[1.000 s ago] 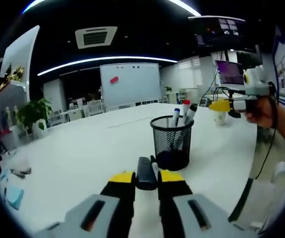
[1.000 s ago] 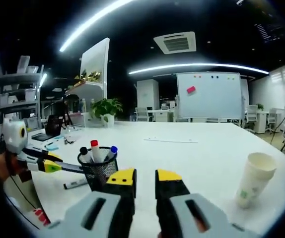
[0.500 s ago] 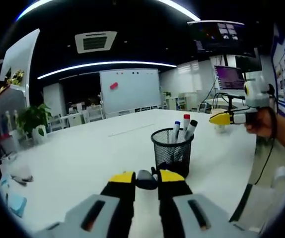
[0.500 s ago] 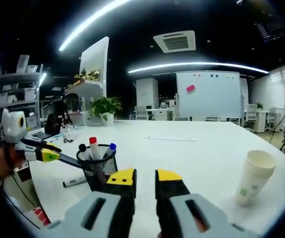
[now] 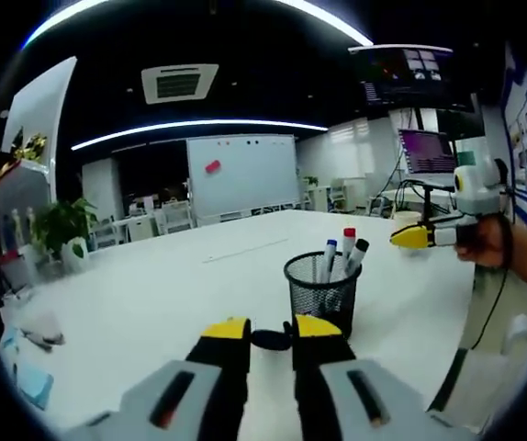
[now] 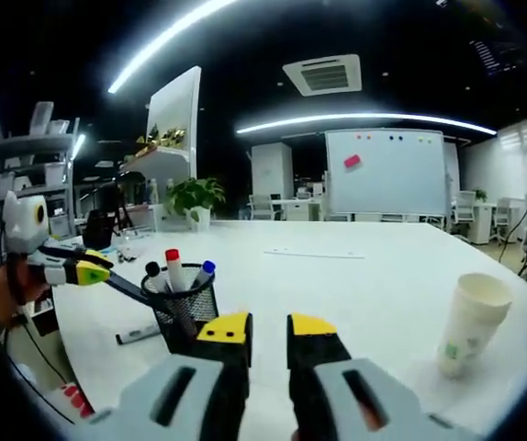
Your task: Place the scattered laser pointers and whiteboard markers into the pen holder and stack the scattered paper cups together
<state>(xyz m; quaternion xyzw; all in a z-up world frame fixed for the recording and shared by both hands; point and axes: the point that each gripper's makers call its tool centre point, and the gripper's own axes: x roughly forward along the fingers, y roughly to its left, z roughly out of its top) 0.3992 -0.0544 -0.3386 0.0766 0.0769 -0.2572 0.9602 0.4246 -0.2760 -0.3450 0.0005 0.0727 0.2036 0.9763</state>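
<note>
1. The left gripper (image 5: 270, 333) has its yellow-tipped jaws clamped on a black laser pointer (image 5: 271, 339), seen end-on right in front of the pen holder (image 5: 322, 294). From the right gripper view, the left gripper (image 6: 87, 273) sits out at the left in a hand (image 6: 2, 292), holding the pointer (image 6: 133, 289) slanted down toward the holder's rim (image 6: 180, 312).
2. The right gripper (image 6: 269, 329) is pretty much level over the white table (image 6: 355, 285), jaws a little apart with nothing between them. In the left gripper view it's off to the right (image 5: 415, 237), held by a hand (image 5: 486, 246).
3. The holder is black mesh with three markers (image 5: 337, 257) standing in it: blue, red and black caps.
4. One more marker (image 6: 137, 334) is lying flat on the table just left of the holder.
5. A paper cup (image 6: 470, 323) stands upright on the right. It's got a small green mark on it, too blurry to read.
</note>
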